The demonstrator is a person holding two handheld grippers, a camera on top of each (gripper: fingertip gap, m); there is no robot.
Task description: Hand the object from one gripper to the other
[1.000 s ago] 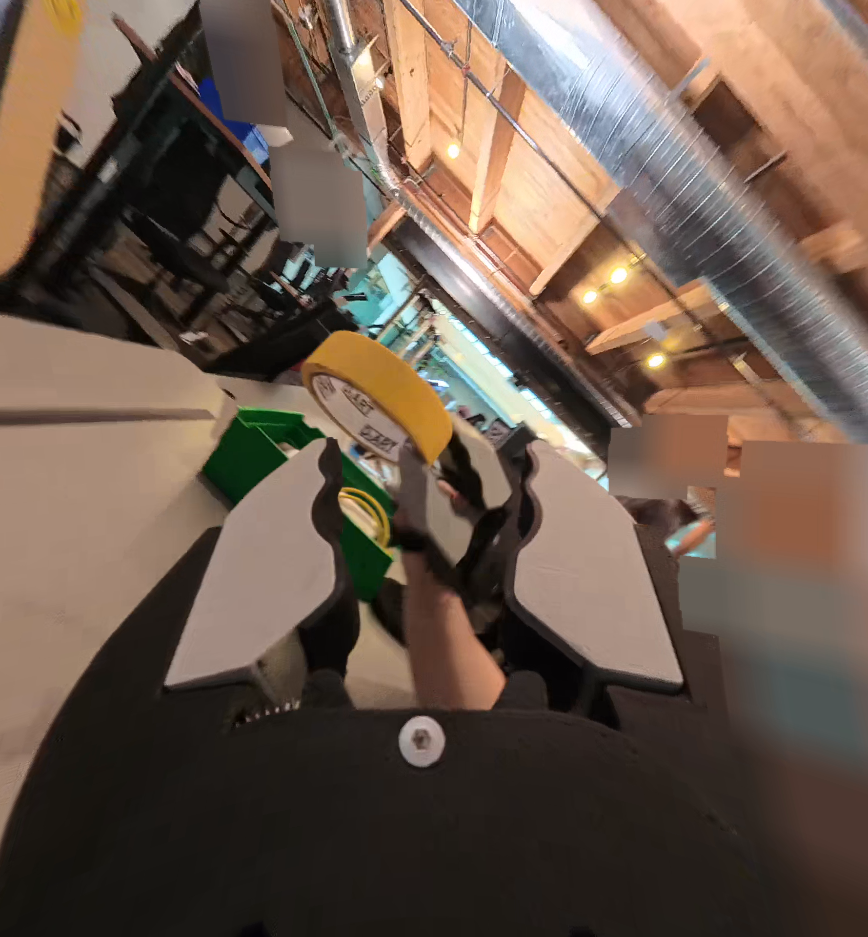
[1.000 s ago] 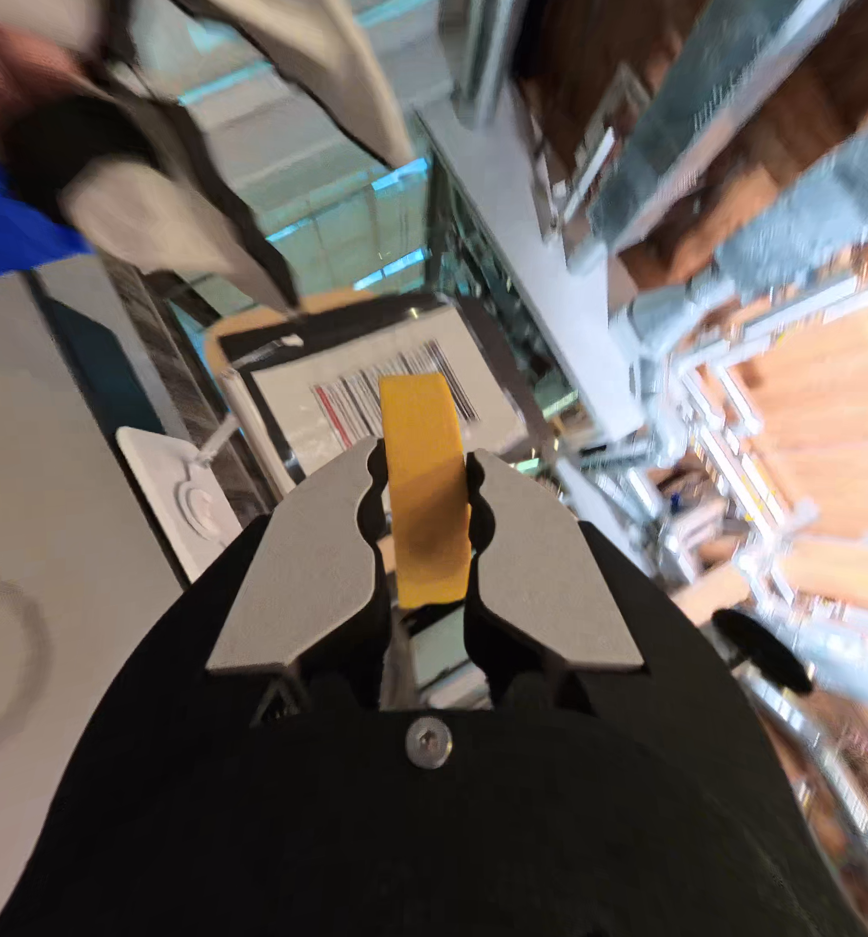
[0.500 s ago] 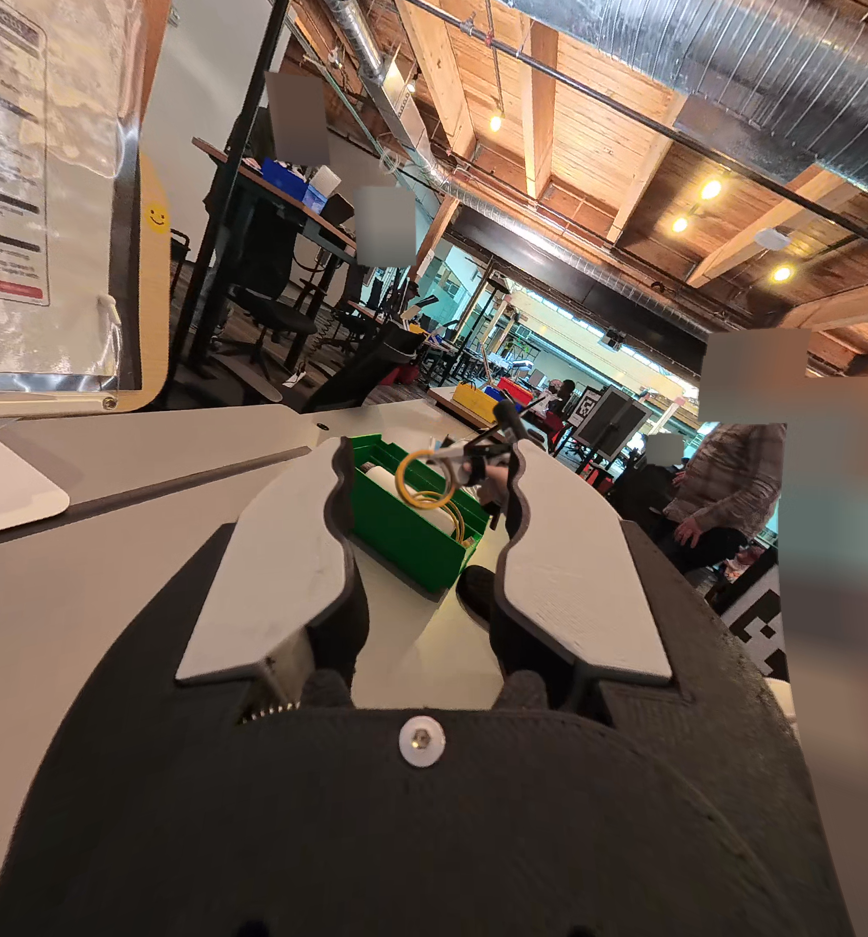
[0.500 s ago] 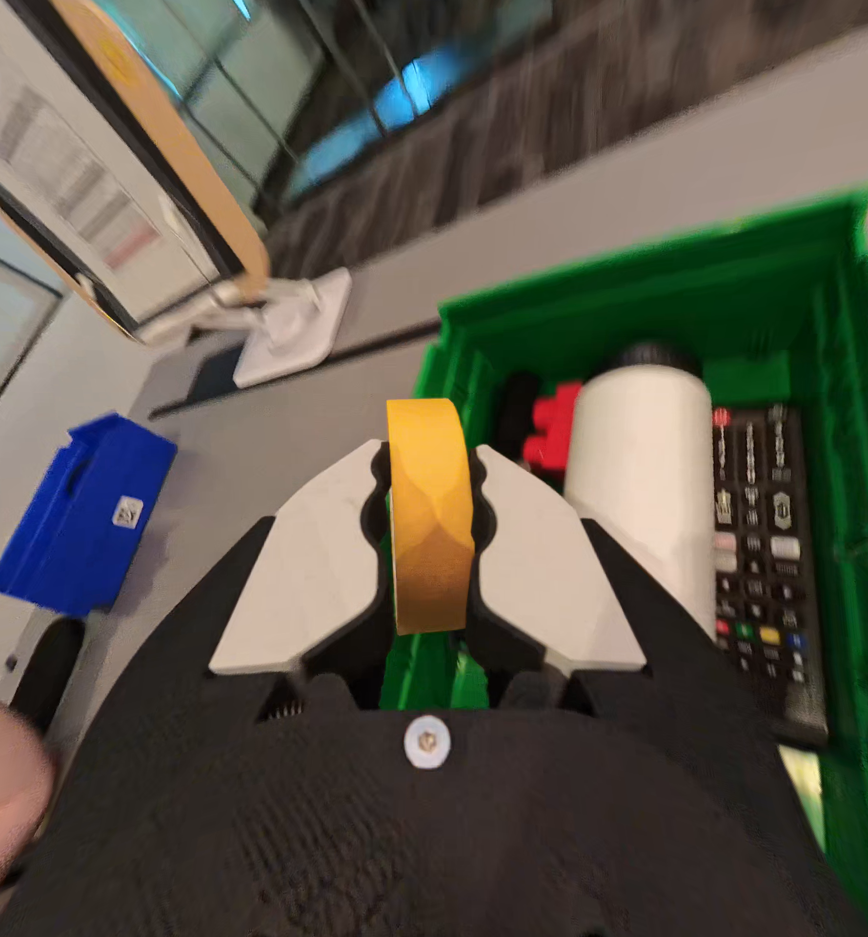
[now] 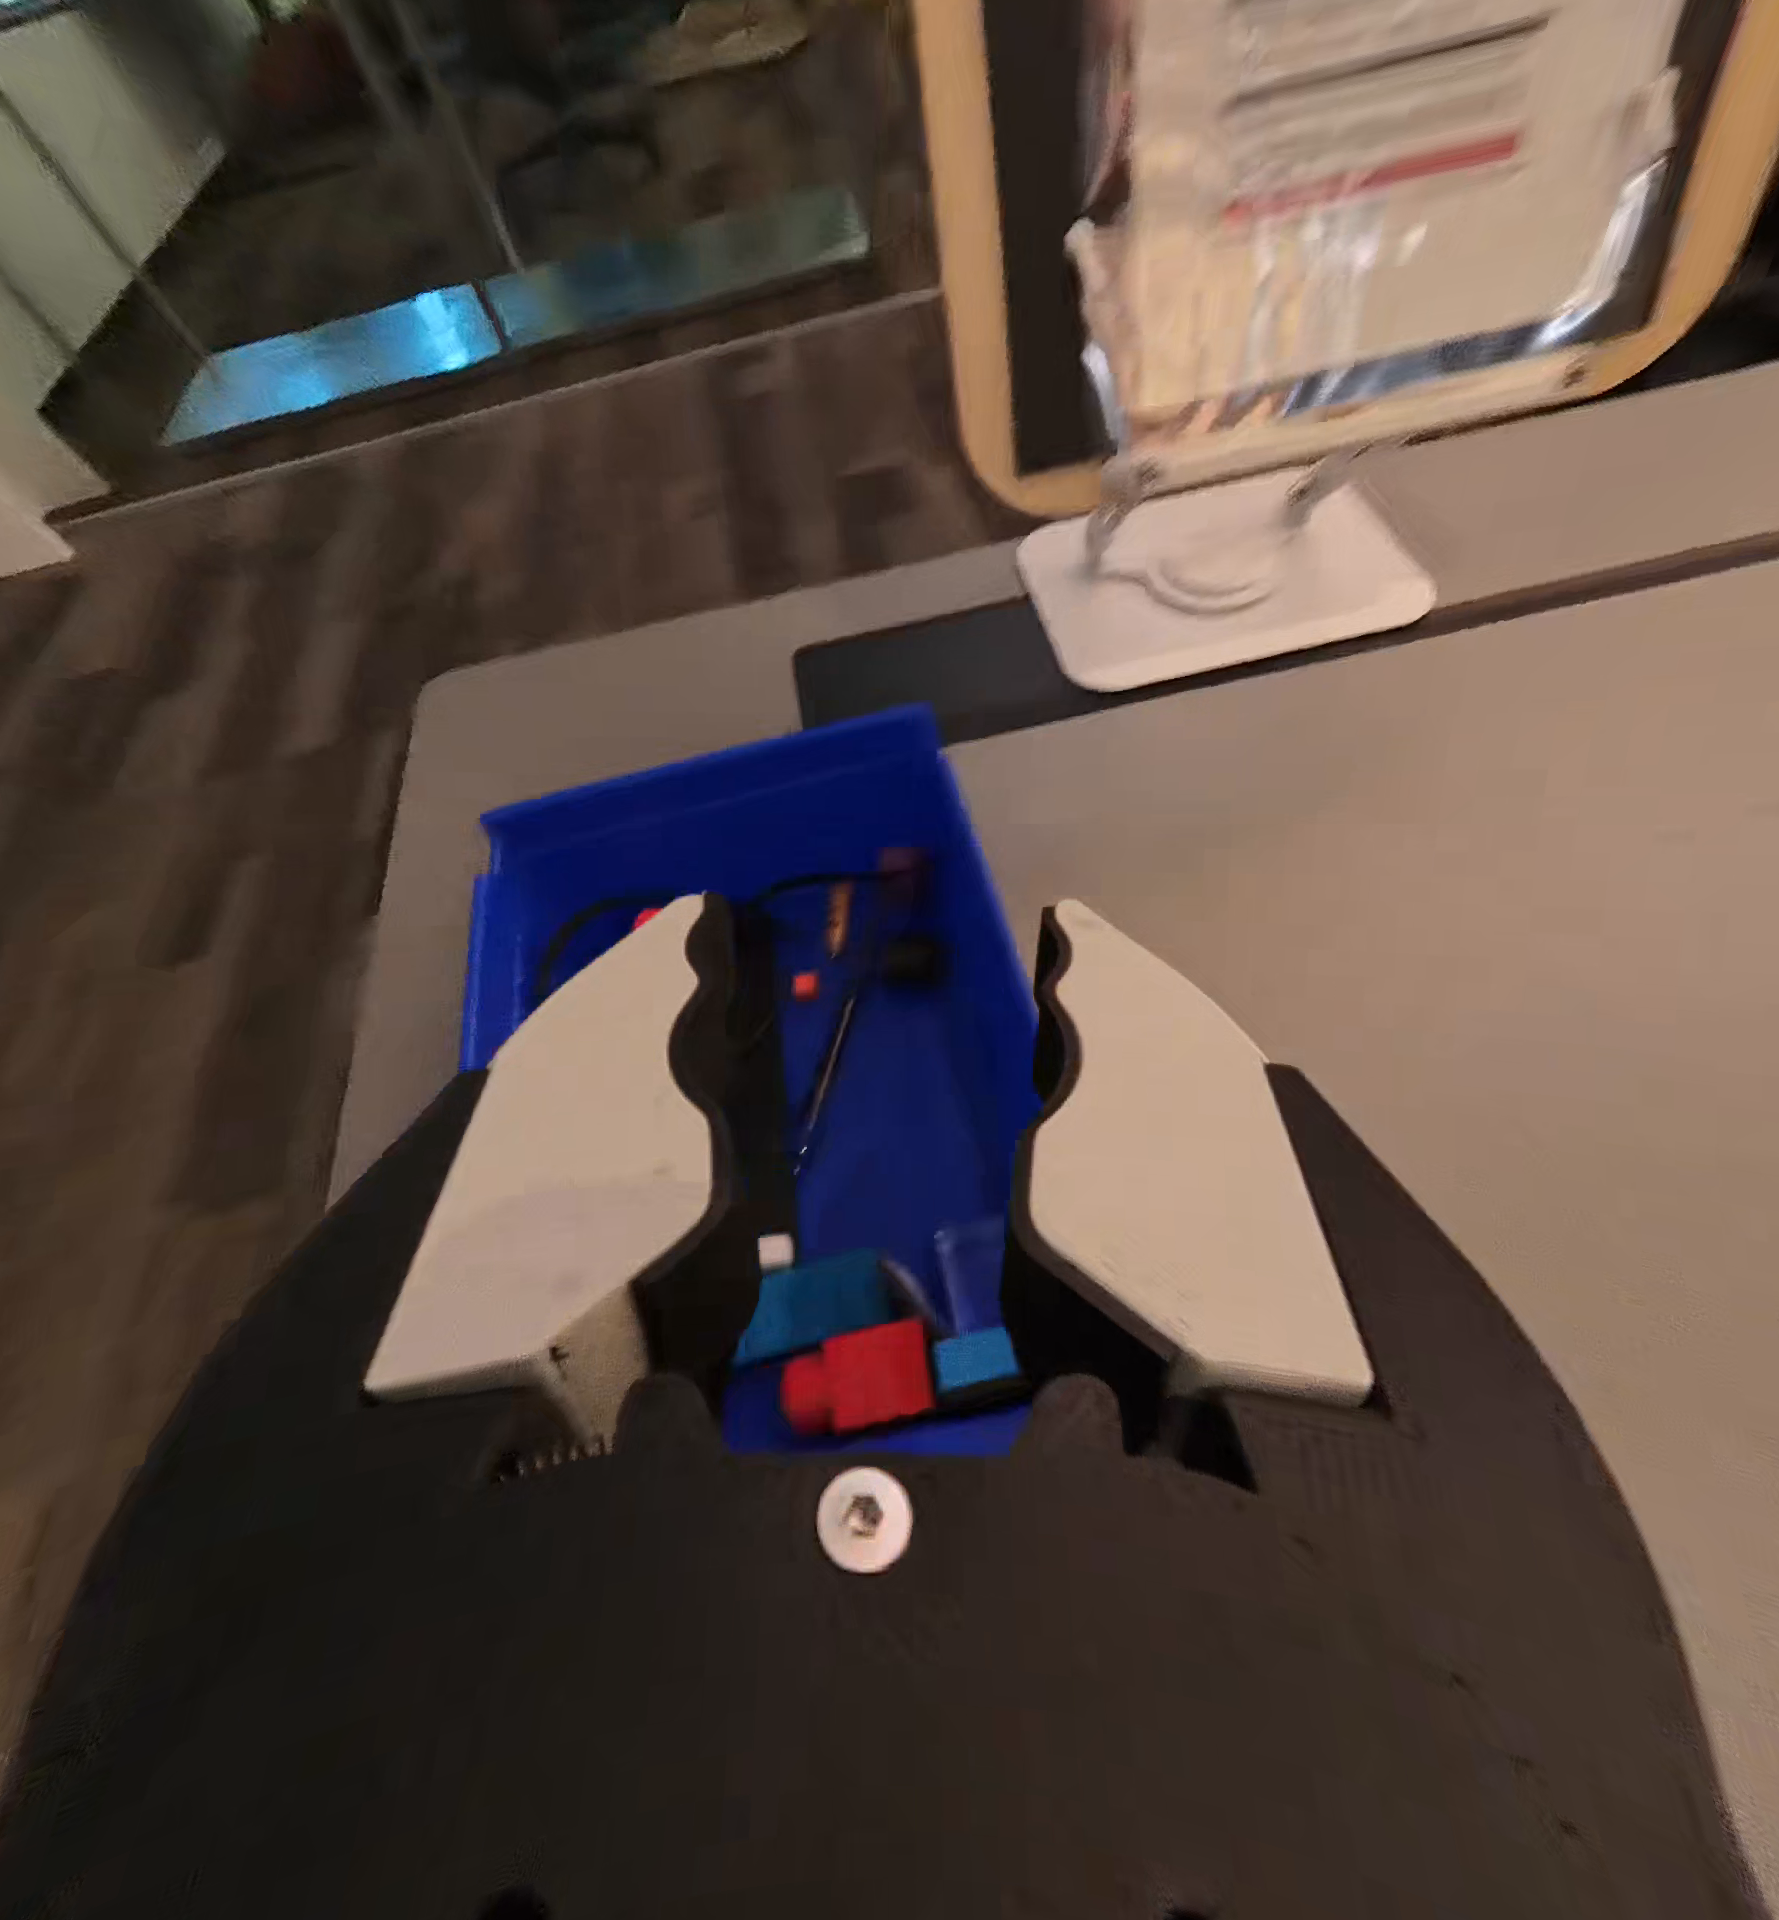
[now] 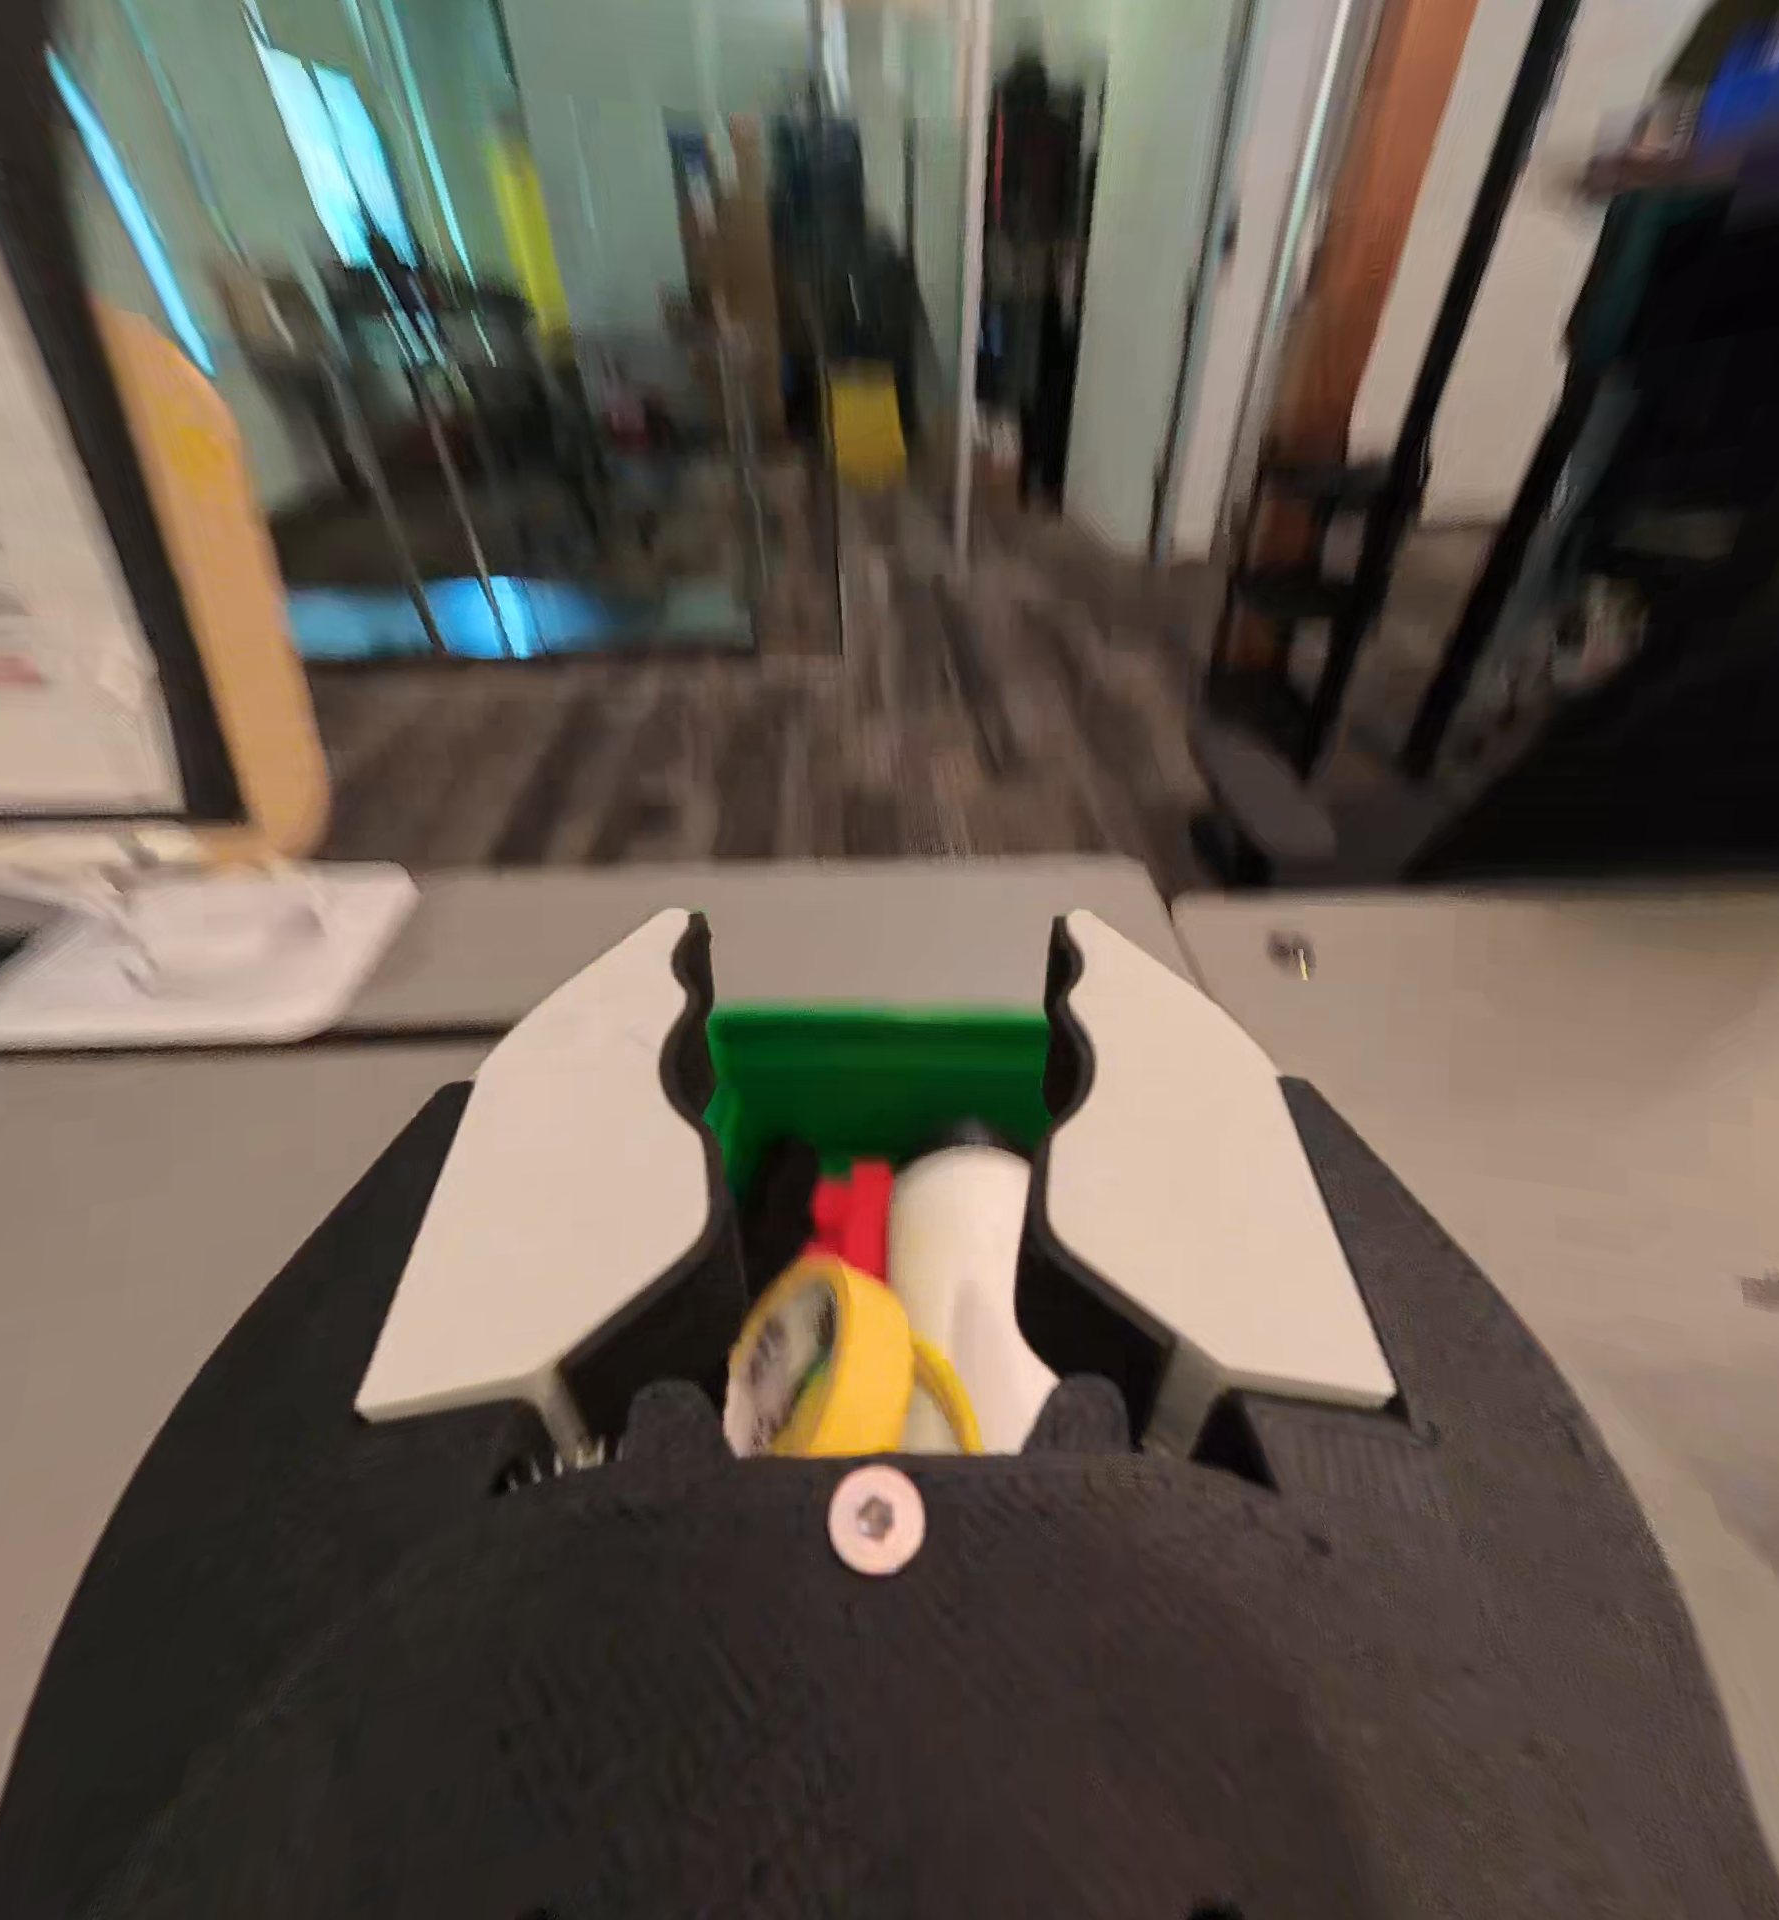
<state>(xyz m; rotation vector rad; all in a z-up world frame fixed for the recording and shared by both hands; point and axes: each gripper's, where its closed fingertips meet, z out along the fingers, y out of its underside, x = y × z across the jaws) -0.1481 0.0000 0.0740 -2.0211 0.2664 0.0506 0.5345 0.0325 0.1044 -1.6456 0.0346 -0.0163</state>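
Yellow tape roll (image 6: 823,1361) (tilted) lies in green bin (image 6: 874,1070).

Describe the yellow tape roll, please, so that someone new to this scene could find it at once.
On the grey table stands a green bin, seen between the open fingers of the right gripper. At the bin's near end lies the tape roll, beside a white bottle and in front of a red block. It is the only yellow ring with a pale printed core.

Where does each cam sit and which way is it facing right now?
Left wrist view: on the left gripper, open, angled down into a blue bin of small blocks.
Right wrist view: on the right gripper, open, over a green bin holding the yellow tape roll.
Shared: grey table, white stand base.
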